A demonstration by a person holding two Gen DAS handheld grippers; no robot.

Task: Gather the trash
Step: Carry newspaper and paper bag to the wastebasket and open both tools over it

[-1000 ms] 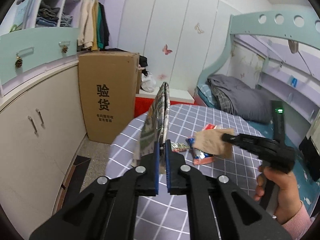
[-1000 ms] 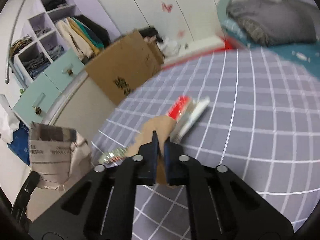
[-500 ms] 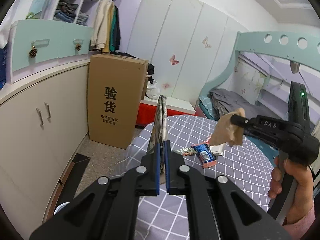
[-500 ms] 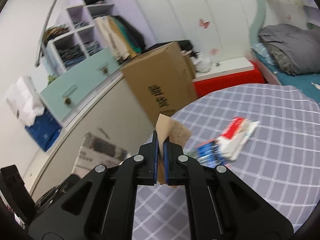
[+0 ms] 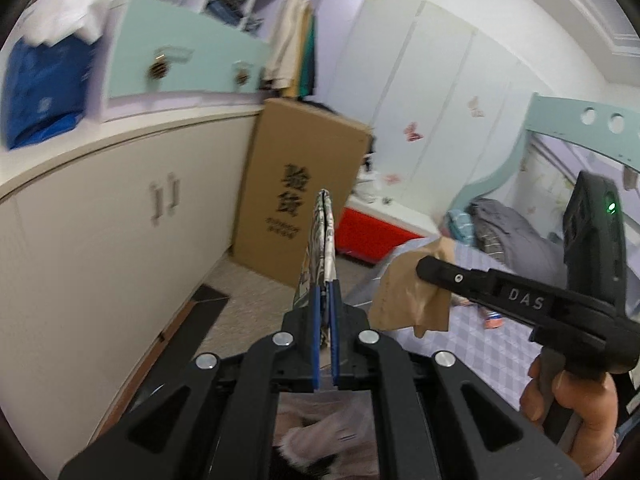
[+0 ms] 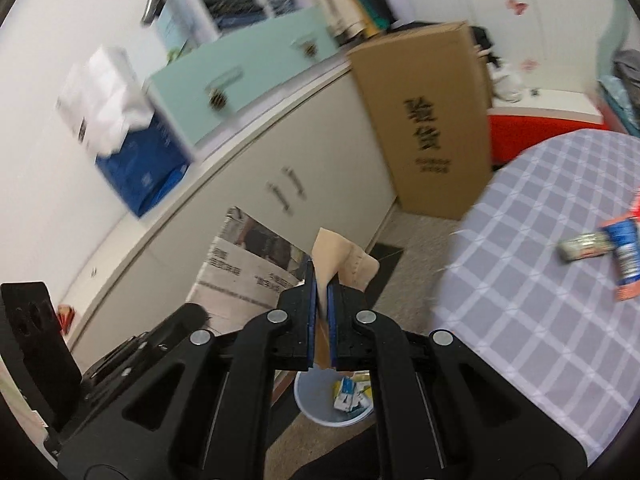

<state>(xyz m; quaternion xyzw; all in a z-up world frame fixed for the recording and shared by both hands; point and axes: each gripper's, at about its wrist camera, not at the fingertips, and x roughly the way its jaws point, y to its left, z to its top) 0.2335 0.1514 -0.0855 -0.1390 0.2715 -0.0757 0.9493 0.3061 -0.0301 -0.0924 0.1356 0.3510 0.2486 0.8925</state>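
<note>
— What trash is being carried?
— A folded newspaper [image 5: 320, 240] stands edge-up, clamped in the left hand-held gripper [image 5: 325, 300]. A crumpled brown paper [image 6: 340, 258] is pinched in the right hand-held gripper [image 6: 321, 280].
— And the rest?
— Wrappers [image 6: 600, 246] lie on the checked counter [image 6: 540, 320], at three o'clock in the right view. A pale blue bin [image 6: 320, 412] holding scraps sits on the floor at six o'clock.

wrist views forward, sharing cardboard box [image 5: 298, 194] [image 6: 430, 120]

Bin [image 6: 320, 412] on floor left of table [image 6: 540, 320], wrappers [image 6: 600, 240] on table, cardboard box [image 6: 432, 120] behind
</note>
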